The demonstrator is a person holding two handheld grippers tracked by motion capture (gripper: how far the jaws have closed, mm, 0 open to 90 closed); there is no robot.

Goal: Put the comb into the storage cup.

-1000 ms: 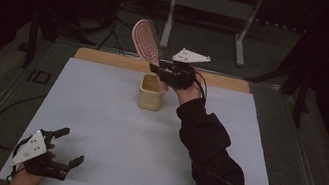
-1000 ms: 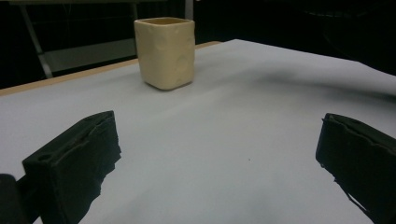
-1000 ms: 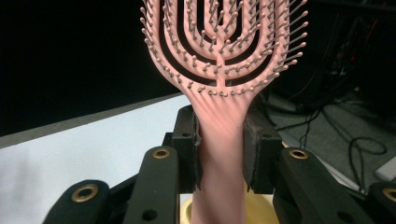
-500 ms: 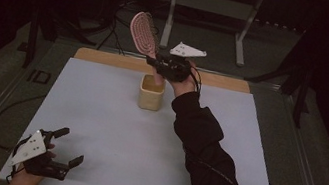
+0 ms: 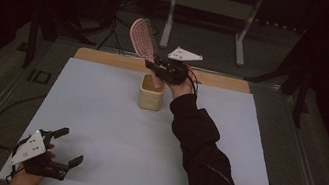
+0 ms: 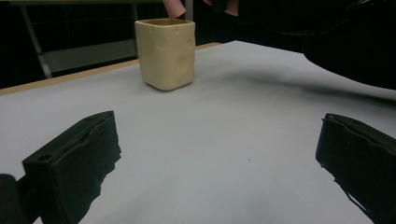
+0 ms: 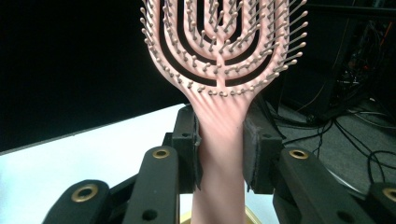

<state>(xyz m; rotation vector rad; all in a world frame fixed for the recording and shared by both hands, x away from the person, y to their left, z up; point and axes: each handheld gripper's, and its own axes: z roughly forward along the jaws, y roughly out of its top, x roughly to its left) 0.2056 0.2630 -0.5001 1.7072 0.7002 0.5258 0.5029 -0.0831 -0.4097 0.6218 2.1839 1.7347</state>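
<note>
High view had the right claw [image 5: 160, 69] clamped on the pink hairbrush [image 5: 142, 39] handle, probably steering it into the yellow cup [image 5: 151, 93]. Left claw [image 5: 67, 146] sat wide, idle on the tabletop [image 5: 96, 122].

one hairbrush [image 5: 141, 42], one cup [image 5: 151, 93], two hand-held grippers
</note>
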